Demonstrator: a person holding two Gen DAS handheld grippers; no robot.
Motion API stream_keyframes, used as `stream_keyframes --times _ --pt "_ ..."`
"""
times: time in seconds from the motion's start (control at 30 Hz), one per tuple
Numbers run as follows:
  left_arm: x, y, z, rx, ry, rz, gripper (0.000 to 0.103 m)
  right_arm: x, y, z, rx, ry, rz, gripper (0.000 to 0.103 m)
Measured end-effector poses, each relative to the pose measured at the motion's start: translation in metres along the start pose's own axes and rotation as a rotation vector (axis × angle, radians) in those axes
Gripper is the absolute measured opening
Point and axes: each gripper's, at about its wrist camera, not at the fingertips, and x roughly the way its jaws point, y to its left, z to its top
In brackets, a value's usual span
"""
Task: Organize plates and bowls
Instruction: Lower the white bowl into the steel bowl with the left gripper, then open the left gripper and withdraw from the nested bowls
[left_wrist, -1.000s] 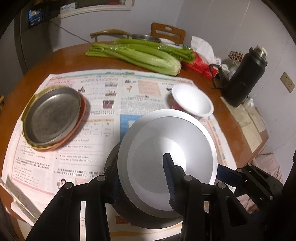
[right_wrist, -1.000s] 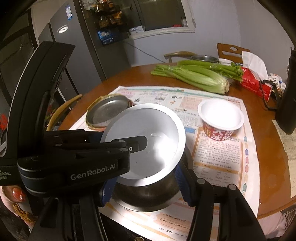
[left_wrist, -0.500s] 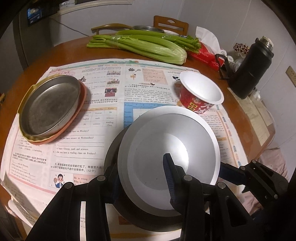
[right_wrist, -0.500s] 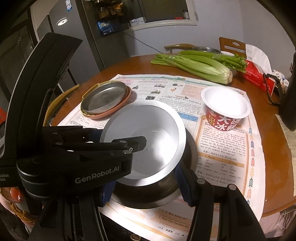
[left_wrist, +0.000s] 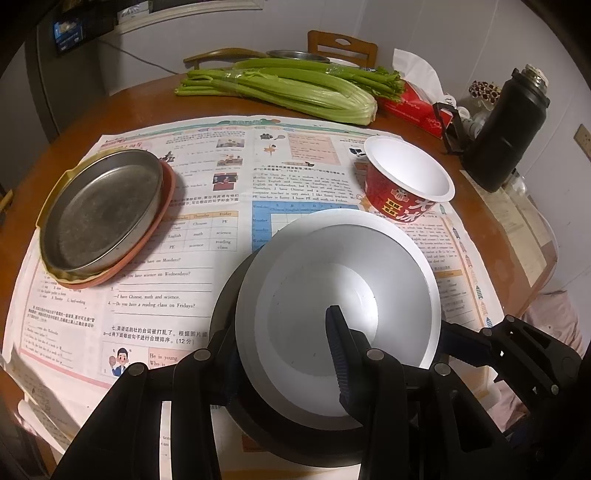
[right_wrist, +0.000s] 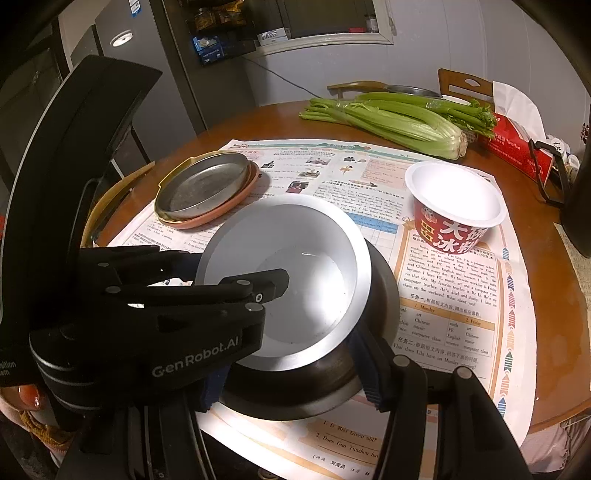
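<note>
A silver metal bowl (left_wrist: 340, 288) (right_wrist: 306, 258) sits tilted inside a dark bowl (left_wrist: 295, 443) (right_wrist: 384, 291) at the near edge of the newspaper. My left gripper (left_wrist: 280, 332) (right_wrist: 229, 269) is shut on the silver bowl's near rim, one finger inside and one outside. My right gripper (right_wrist: 291, 380) is shut on the dark bowl, a blue pad against each side; its black frame (left_wrist: 517, 350) shows in the left wrist view. Whether the dark bowl rests on the paper I cannot tell. A metal plate (left_wrist: 99, 210) (right_wrist: 203, 184) tops a stack of an orange and a yellow plate on the left.
A red paper bowl (left_wrist: 406, 177) (right_wrist: 454, 199) stands just beyond the two bowls. Celery (left_wrist: 288, 88), a red tissue box (left_wrist: 413, 107) and a black flask (left_wrist: 506, 129) line the back and right of the round wooden table (left_wrist: 110, 110). Chairs stand behind.
Both grippers have sunk a little toward the newspaper with the nested bowls. Both grips look the same.
</note>
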Motion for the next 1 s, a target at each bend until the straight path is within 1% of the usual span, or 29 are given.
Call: stream_keyframes --times 0.17,0.4,0.87,1.0 --pt "-0.001 0.0 -0.001 -0.002 0.0 0.001 0.042 0.001 -0.001 0.0 0.001 0.001 0.008 0.059" --pt "-0.003 0.002 -0.002 -0.011 -0.002 -0.007 0.042 -0.002 0.002 -0.001 -0.016 -0.008 -0.009 0.06" --pt "-0.011 0.004 -0.003 -0.021 -0.023 -0.016 0.047 -0.009 0.01 -0.001 -0.045 -0.027 -0.031 0.06" --pt "-0.016 0.005 -0.003 -0.023 -0.034 -0.014 0.048 -0.013 0.011 -0.001 -0.047 -0.039 -0.024 0.06"
